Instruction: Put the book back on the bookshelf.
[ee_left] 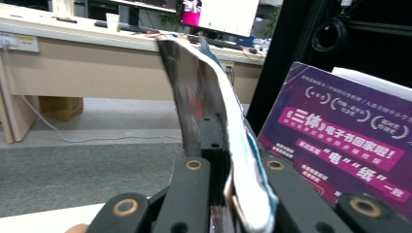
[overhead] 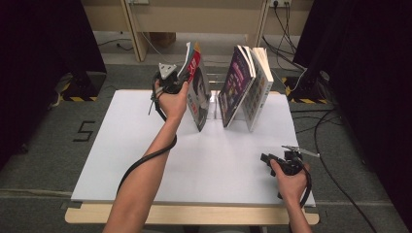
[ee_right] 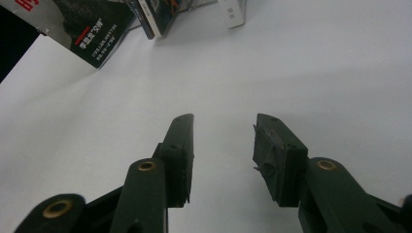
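Magazine gripped, not yet placed.
My left gripper pinches the magazine beside the books; right gripper idles, spread.

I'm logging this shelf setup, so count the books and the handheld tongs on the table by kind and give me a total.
Books standing at the clear acrylic bookend: 3 (red-and-white glossy magazine, purple-covered book, white-covered paperback)
Black handheld tongs: 2 (left, right)
Total: 5

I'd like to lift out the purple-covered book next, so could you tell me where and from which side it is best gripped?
Probably the top edge of the purple-covered book, from above. It stands on the white table leaning left, its bottom edge resting there, a white book behind it, so only the upper edge stands free. The open right gripper is idle; the left gripper is shut on the red magazine.
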